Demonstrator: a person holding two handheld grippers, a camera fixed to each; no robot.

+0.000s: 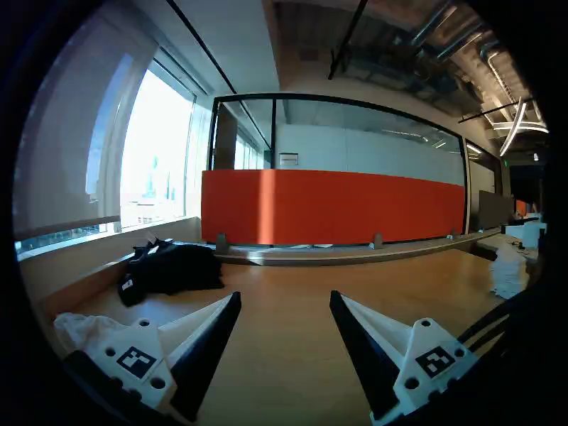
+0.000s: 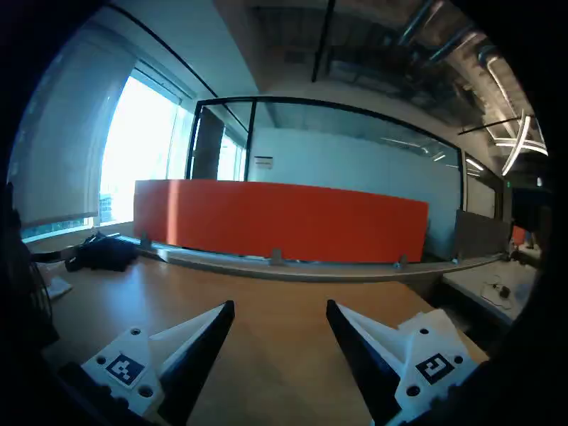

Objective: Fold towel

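The left gripper (image 1: 285,294) has its two fingers spread wide, holding nothing, above the bare wooden table (image 1: 284,355). The right gripper (image 2: 280,304) is equally spread and empty. Each finger bears one square black-and-white marker, four in all. One crumpled white cloth (image 1: 79,329), probably the towel, lies just behind the left gripper's left finger. One black bundle (image 1: 170,270) sits near the window. A small wall sign (image 1: 288,159) is too small to read.

In the left gripper view I see the towel (image 1: 84,328): white, crumpled in a loose heap, not folded, lying on the wooden bench (image 1: 284,355) at near left.
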